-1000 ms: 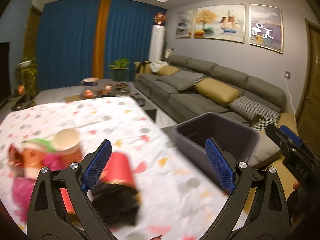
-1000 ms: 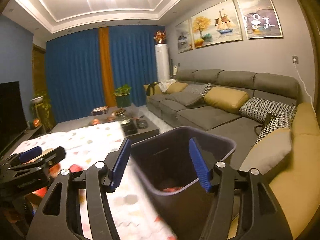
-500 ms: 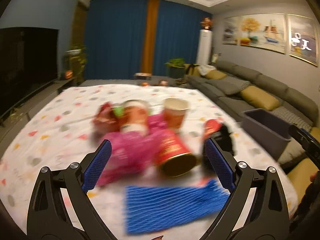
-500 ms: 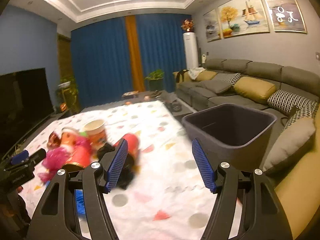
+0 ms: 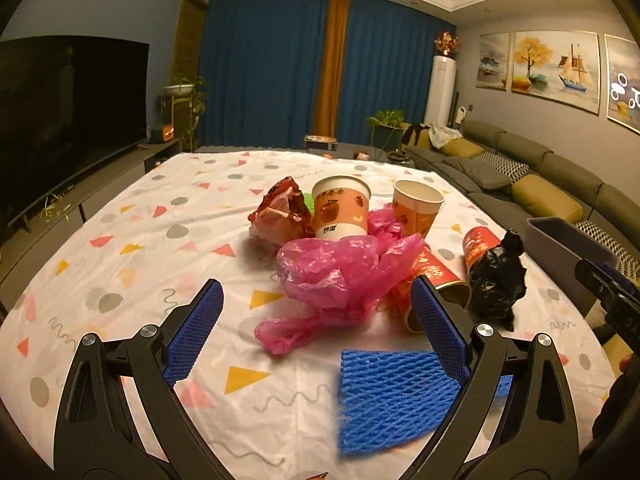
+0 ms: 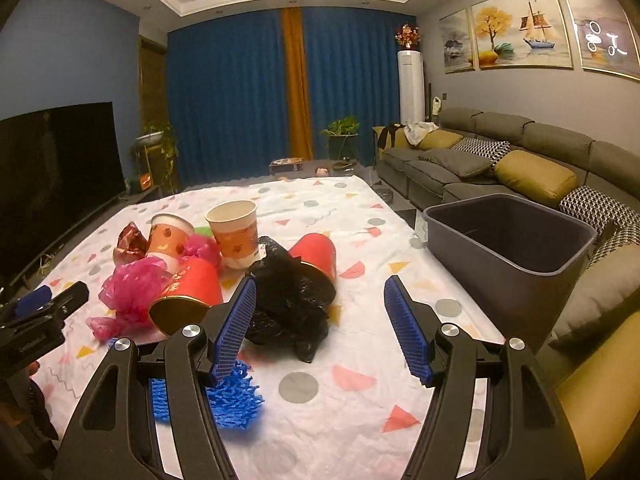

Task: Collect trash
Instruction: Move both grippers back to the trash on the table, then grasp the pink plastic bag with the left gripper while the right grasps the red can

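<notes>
Left wrist view: my left gripper [image 5: 316,320] hangs over the near part of the table, jaws spread wide, nothing pinched. Between the pads, just ahead, lies the crumpled pink plastic bag [image 5: 340,276]. The blue foam fruit net [image 5: 396,396] lies flat under my right pad, partly hidden by it. Ahead and right of that pad: a red paper cup on its side [image 5: 432,280], then a black plastic bag [image 5: 496,276] bunched against a second tipped red cup [image 5: 480,246]. Beyond the pink bag stand two orange paper cups, one printed with apples [image 5: 340,212], one plainer [image 5: 416,210], both upright. A crumpled red snack wrapper [image 5: 282,212] lies left of them.

Right wrist view: my right gripper [image 6: 324,320] likewise stands spread, empty. The black bag [image 6: 292,300] lies just ahead of its left pad, touching nothing of mine. The dark grey trash bin [image 6: 508,252] stands off the table's right edge, ahead and right of the gripper, beside the sofa [image 6: 480,156]. The spotted tablecloth [image 6: 320,408] covers the table.
</notes>
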`<state>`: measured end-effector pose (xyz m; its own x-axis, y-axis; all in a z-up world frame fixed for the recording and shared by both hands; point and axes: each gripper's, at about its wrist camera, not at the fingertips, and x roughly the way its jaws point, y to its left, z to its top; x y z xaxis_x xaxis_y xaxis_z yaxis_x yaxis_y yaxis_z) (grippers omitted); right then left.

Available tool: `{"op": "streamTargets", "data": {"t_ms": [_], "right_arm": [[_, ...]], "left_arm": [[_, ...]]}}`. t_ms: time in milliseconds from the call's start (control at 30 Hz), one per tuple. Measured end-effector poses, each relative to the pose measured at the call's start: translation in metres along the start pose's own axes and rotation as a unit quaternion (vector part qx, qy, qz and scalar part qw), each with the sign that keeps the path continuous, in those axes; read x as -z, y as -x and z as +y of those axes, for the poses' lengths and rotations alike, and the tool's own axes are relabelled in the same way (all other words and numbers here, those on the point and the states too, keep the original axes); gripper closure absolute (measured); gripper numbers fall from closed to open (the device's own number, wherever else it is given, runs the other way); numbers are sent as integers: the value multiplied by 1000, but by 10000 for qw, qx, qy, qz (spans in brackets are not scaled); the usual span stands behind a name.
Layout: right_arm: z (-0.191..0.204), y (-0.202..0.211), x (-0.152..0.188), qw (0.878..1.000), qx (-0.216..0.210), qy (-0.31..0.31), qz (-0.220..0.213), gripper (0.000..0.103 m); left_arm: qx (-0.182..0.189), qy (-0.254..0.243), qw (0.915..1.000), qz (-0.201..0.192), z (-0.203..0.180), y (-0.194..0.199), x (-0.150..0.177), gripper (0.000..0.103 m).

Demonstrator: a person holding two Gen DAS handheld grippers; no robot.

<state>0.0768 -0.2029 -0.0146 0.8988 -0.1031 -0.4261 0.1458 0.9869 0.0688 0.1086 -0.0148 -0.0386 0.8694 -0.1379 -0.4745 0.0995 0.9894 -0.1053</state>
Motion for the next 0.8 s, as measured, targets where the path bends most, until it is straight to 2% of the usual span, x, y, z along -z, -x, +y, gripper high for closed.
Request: {"op": "streamTargets", "data": {"t_ms": [233, 333, 433, 500, 533, 700, 800], "right_arm": [[5, -14, -2, 9999, -46, 88, 73, 37], [7, -22, -3, 9998, -62, 130, 150, 37], [14, -28, -3, 9994, -180, 205, 226, 37], [22, -31, -2, 9987, -297, 312, 264, 37], [26, -32, -2, 9983, -347, 370, 286, 38], [47, -42, 2, 9946, -647, 665, 474, 43], [57, -51, 6, 9912, -775, 840, 669, 48]], "left_arm": [[83, 51, 9995, 287, -4, -35, -6, 10], [158, 123, 9983, 539, -4, -51, -8, 16], [220, 230, 9961, 819, -2, -66, -8, 28], [275, 267, 9941, 1017, -1, -75, -6, 40], [316, 283, 9933, 1077, -1, -77, -5, 42], [542, 373, 9906, 1203, 2, -83, -3, 66], [595, 335, 9910, 1154, 2, -81, -3, 76]]}}
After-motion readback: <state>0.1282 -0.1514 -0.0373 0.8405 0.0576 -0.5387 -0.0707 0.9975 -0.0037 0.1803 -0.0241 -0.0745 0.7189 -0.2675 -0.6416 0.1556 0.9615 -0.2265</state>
